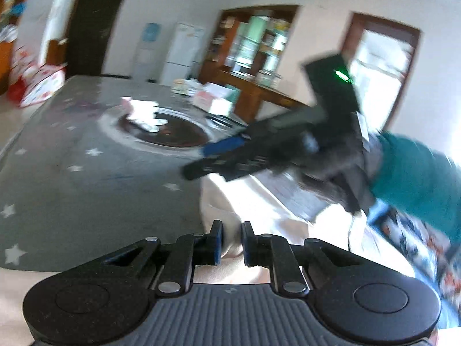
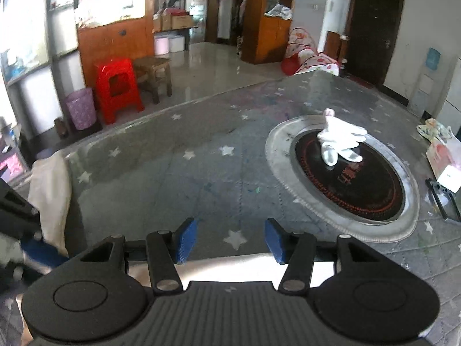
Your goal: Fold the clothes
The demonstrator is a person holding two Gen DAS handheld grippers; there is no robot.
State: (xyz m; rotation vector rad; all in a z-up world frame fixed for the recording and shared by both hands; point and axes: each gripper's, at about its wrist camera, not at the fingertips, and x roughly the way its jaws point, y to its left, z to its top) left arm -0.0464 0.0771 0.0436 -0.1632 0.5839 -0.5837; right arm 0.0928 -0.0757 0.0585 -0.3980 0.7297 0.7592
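Observation:
A cream garment lies at the near edge of the grey star-patterned table. Its left edge runs up between the pads of my left gripper, which is shut on the cloth. In the right wrist view the same garment stands up in a fold at the far left, beside a blue pad of the left gripper. My right gripper hovers over the table, open, with only the table cover showing between its blue pads. From the left wrist view the right gripper hangs above the garment, held by a teal-sleeved arm.
A round black hotplate in a metal ring is set into the table, with white gloves lying on it. A carton and a black frame lie at the right edge. A red stool and a purple bin stand on the floor beyond.

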